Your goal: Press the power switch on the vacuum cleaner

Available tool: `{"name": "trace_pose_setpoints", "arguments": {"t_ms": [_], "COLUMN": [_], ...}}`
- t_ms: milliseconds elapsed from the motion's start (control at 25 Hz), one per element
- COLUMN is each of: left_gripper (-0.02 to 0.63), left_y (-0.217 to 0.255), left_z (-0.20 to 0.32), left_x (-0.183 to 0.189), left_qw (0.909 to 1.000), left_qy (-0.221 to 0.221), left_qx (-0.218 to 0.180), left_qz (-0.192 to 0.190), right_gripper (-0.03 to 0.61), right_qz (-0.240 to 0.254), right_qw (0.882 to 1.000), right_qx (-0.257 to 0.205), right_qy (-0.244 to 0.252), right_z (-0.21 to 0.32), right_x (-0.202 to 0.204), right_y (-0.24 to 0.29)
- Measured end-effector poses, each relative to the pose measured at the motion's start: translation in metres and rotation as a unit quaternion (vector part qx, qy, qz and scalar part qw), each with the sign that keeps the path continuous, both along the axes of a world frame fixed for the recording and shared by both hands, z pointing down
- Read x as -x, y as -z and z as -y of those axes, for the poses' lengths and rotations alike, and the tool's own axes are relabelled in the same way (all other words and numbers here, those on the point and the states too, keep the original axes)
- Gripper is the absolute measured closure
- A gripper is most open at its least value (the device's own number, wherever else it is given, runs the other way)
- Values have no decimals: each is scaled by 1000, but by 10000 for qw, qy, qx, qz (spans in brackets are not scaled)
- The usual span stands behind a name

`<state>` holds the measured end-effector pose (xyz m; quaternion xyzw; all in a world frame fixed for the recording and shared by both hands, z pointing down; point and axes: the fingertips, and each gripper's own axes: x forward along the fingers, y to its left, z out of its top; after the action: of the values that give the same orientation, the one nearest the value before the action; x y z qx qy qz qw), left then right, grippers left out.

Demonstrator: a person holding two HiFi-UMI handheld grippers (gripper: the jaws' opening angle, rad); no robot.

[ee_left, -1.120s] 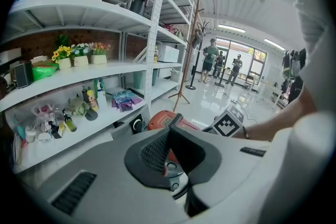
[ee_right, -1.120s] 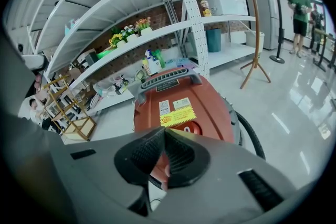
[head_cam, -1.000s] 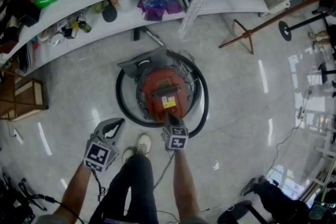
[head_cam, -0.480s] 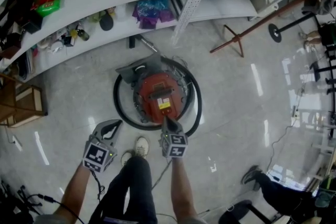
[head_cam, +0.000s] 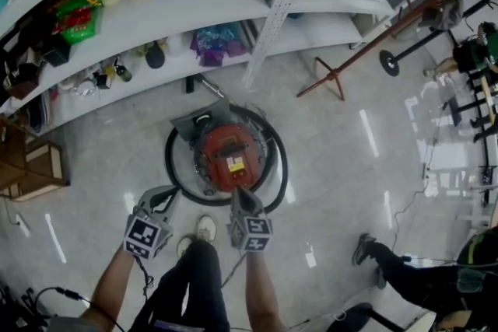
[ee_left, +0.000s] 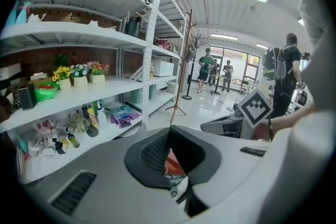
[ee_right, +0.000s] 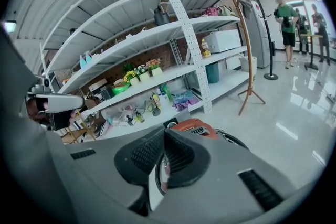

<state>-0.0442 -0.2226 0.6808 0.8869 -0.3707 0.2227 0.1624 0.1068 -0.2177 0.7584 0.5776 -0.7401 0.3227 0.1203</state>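
Overlapping vacuum cleaner (head_cam: 230,154) near edge: right tongs (head_cam: 238,192); switch indiscernible.

Head camera above, two gripper cameras low

We look steeply down from the head, vacuum cleaner (head_cam: 232,155) mid-frame on the floor (head_cam: 350,167); cameras on the left gripper (head_cam: 165,197) and right gripper (head_cam: 240,197) sit near it, facing along their jaws towards the shelves (ee_left: 79,34); all three views share shelves and vacuum cleaner.
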Motion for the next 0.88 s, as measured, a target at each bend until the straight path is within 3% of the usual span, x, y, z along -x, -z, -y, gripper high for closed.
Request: {"name": "trace_pose_setpoints", "arguments": {"t_ms": [880], "left_gripper": [607], "left_y": [152], "left_z": [-39], "left_x": [6], "left_qw": [9971], "left_qy": [-144], "left_qx": [-724], "left_qz": [-199], "right_gripper": [566], "right_qz": [-149], "right_qw": [9950], "right_qx": [-969], "right_qy": [-177], "right_z": [-66], "right_x": [11], "right_y": [206]}}
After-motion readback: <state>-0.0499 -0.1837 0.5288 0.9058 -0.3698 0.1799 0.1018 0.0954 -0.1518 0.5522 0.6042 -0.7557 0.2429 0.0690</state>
